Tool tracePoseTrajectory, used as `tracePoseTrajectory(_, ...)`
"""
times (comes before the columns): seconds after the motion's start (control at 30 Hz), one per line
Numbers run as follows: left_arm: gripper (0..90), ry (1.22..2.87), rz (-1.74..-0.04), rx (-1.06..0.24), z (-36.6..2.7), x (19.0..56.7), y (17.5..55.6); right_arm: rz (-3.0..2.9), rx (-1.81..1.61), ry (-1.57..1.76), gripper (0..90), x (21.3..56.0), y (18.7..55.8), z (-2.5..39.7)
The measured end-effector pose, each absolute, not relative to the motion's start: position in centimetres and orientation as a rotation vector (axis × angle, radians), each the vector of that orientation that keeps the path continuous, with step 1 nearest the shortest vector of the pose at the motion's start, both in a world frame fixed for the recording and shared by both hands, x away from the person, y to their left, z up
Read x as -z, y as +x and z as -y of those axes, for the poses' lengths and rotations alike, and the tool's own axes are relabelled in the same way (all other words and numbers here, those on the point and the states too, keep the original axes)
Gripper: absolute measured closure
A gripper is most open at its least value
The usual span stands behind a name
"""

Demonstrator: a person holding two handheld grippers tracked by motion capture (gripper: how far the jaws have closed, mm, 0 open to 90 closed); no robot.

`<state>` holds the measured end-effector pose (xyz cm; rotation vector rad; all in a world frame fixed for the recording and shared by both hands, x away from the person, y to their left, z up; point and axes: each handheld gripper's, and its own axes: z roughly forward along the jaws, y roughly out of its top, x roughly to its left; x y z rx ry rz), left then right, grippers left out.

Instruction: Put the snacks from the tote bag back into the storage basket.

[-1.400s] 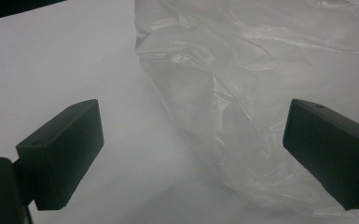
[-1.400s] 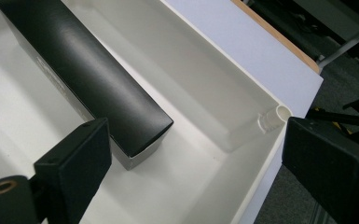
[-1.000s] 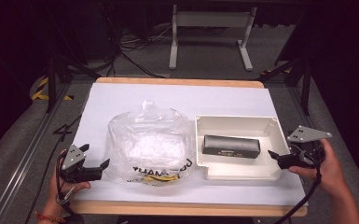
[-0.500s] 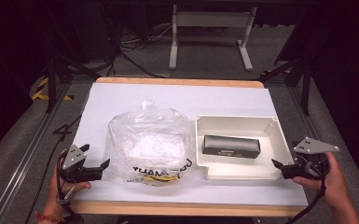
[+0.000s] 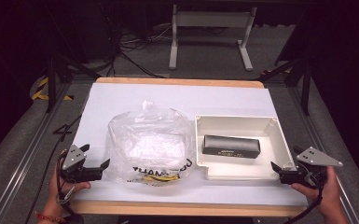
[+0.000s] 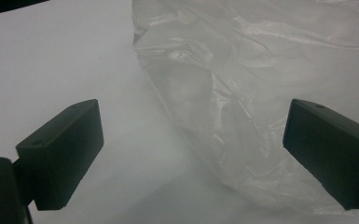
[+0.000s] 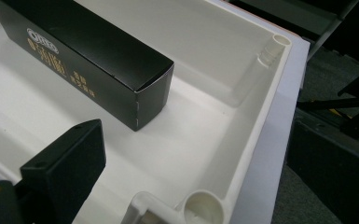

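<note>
Plastic bag (image 5: 149,144): lies at three o'clock of left tongs (image 5: 103,166), released, nearest; right tongs (image 5: 274,167) released beside tray (image 5: 242,122).

Clear bag (image 5: 149,142) w/ yellow print, black box (image 5: 231,146) in white tray (image 5: 237,123), white table cover (image 5: 121,98).
</note>
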<state>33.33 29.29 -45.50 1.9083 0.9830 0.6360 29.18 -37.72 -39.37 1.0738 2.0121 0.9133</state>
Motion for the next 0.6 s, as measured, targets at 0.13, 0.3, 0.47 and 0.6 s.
tracePoseTrajectory(0.13, 5.9, 1.907, -0.985, -0.636, -29.3, 45.5, 33.4, -1.978, -0.962, 1.097, 4.4, 40.0, 28.8, 38.0)
tracePoseTrajectory(0.3, 5.9, 1.906, -0.983, -0.640, -29.3, 45.5, 33.4, -1.911, -0.983, 1.098, 4.3, 40.5, 28.4, 38.3)
tracePoseTrajectory(0.47, 5.9, 1.906, -0.982, -0.640, -29.3, 45.5, 33.3, -1.871, -1.014, 1.102, 4.2, 41.1, 28.0, 38.4)
tracePoseTrajectory(0.6, 5.9, 1.899, -0.980, -0.639, -29.4, 45.5, 33.3, -1.844, -1.027, 1.119, 4.2, 41.4, 27.8, 38.5)
